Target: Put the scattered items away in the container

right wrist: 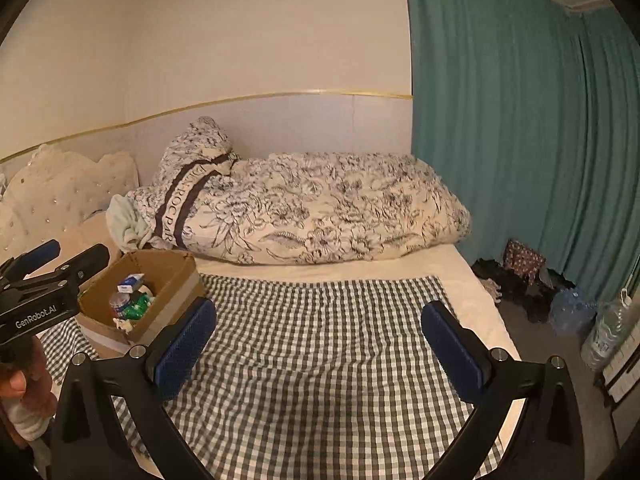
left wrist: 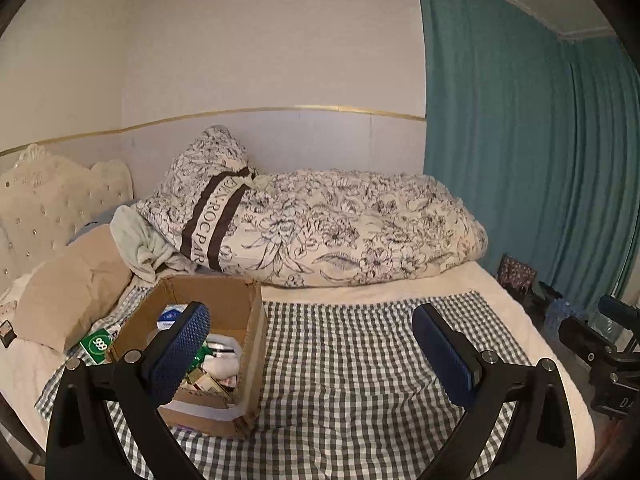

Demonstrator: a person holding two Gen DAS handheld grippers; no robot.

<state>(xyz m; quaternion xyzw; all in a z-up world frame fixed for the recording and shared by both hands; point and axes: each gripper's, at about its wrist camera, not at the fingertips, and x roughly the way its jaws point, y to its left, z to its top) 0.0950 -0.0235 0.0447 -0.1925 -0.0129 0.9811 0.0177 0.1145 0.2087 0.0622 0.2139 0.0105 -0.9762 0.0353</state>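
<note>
Left wrist view: green packet [left wrist: 97,345] lying just outside the cardboard box [left wrist: 248,344], box crammed with small items on the checked cloth [left wrist: 360,360]. Left gripper [left wrist: 312,356] spread wide, nothing held. Right gripper [right wrist: 320,354] spread too, over bare gingham. Rumpled floral duvet [left wrist: 340,228] behind, teal curtain [left wrist: 520,140] far right.

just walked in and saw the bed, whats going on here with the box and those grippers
A person is tidying loose items into a cardboard box that sits on a checked cloth on the bed. The box already holds several small packets and containers. Both grippers are open and hold nothing: the left gripper hovers beside the box, the right gripper over bare cloth. One green packet lies outside the box on its left, so the job looks nearly done.
</note>
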